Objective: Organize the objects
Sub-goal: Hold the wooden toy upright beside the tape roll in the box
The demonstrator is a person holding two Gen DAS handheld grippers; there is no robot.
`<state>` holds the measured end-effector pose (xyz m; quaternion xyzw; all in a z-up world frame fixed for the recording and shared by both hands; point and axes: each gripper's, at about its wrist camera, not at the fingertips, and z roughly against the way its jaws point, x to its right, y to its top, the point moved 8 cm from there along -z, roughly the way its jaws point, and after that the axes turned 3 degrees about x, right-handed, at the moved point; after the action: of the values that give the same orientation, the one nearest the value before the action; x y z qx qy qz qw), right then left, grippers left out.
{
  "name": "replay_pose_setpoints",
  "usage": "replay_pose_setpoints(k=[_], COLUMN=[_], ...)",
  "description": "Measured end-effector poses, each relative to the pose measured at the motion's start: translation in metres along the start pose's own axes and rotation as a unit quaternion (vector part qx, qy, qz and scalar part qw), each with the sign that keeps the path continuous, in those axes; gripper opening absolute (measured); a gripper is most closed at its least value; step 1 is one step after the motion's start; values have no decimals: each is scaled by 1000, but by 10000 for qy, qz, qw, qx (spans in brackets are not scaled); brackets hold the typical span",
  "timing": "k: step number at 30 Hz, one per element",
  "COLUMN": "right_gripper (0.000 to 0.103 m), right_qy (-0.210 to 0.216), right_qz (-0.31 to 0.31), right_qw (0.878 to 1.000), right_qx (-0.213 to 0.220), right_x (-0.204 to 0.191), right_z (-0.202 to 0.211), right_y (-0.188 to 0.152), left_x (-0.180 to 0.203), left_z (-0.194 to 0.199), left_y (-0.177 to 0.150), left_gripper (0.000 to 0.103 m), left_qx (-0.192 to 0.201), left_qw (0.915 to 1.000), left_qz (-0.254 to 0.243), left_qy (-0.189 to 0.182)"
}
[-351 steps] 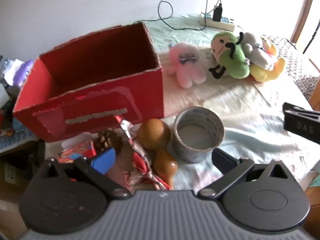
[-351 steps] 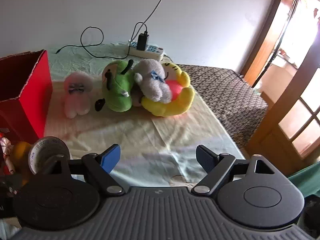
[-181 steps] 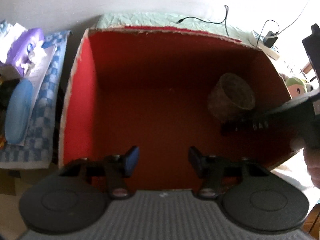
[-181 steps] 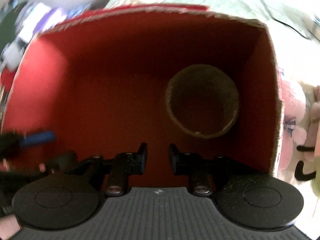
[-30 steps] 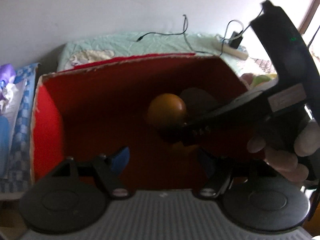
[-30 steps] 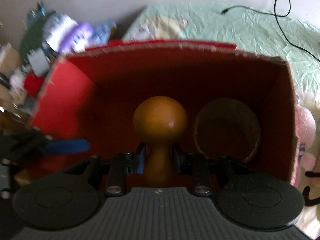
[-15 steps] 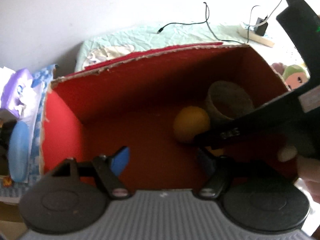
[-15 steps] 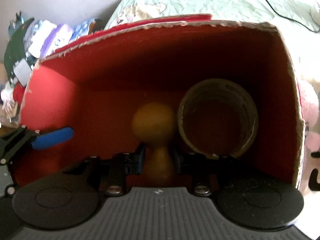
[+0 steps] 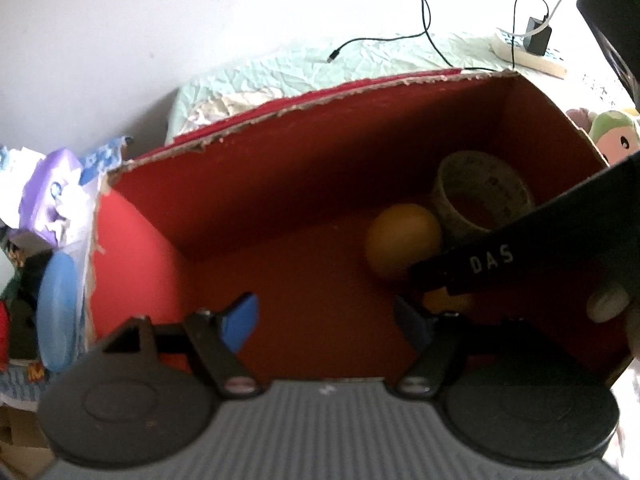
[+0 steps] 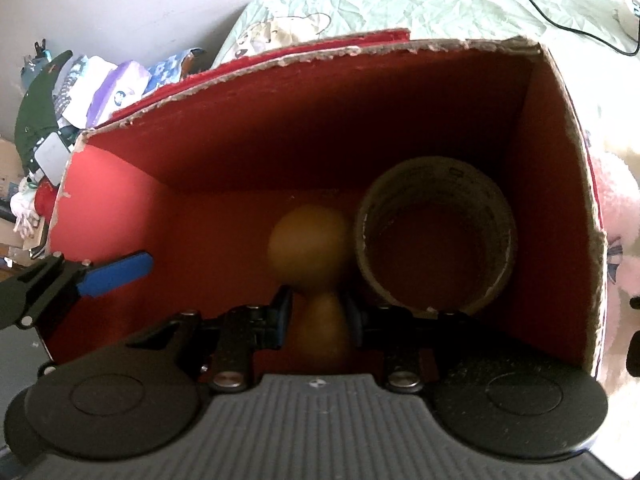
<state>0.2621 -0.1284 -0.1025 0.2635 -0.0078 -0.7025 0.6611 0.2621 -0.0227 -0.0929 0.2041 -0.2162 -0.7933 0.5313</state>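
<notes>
A red cardboard box (image 9: 280,184) stands open; it also shows in the right wrist view (image 10: 560,184). A roll of tape (image 10: 436,236) lies at its right side, also seen in the left wrist view (image 9: 482,196). My right gripper (image 10: 318,312) is inside the box, shut on the narrow neck of a brown wooden gourd (image 10: 308,240) low beside the tape roll. The gourd (image 9: 402,240) and the right gripper's black body (image 9: 520,252) show in the left wrist view. My left gripper (image 9: 324,320) is open and empty above the box's near wall.
Plush toys lie right of the box: a green one (image 9: 614,136) and a pink one (image 10: 620,232). A power strip with cables (image 9: 528,52) sits at the back. Cluttered packages and a purple item (image 9: 48,200) lie left of the box.
My right gripper has lowered the gourd deeper into the box, beside the tape roll. The left gripper has stayed open over the near wall.
</notes>
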Motion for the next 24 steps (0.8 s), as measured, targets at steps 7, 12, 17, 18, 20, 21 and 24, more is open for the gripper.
replay_pose_setpoints(k=[7, 12, 17, 18, 20, 21, 24], right_gripper=[33, 33, 33, 33, 33, 33, 33], right_qy=[8, 11, 73, 95, 97, 90, 51], right_qz=[-41, -67, -97, -112, -161, -164, -131], right_qw=[10000, 9999, 9999, 9999, 9998, 9998, 9999], right_qx=[21, 79, 98, 71, 15, 9, -51], right_x=[0, 0, 1, 1, 1, 0, -2], right_z=[-3, -5, -6, -7, -8, -7, -6], right_y=[-1, -2, -2, -2, -3, -4, -7], left_x=[3, 5, 7, 8, 9, 9, 9], left_z=[-5, -11, -10, -10, -10, -10, -8], left_y=[0, -1, -2, -3, -4, -5, -9], left_gripper=[80, 81, 81, 81, 81, 81, 80], left_qx=[19, -135, -118, -125, -166, -217, -341], left_qw=[9994, 9991, 9991, 9989, 9983, 9981, 9984], left_qz=[-224, -243, -238, -287, -372, -379, -315], left_qy=[251, 333, 324, 355, 415, 427, 322])
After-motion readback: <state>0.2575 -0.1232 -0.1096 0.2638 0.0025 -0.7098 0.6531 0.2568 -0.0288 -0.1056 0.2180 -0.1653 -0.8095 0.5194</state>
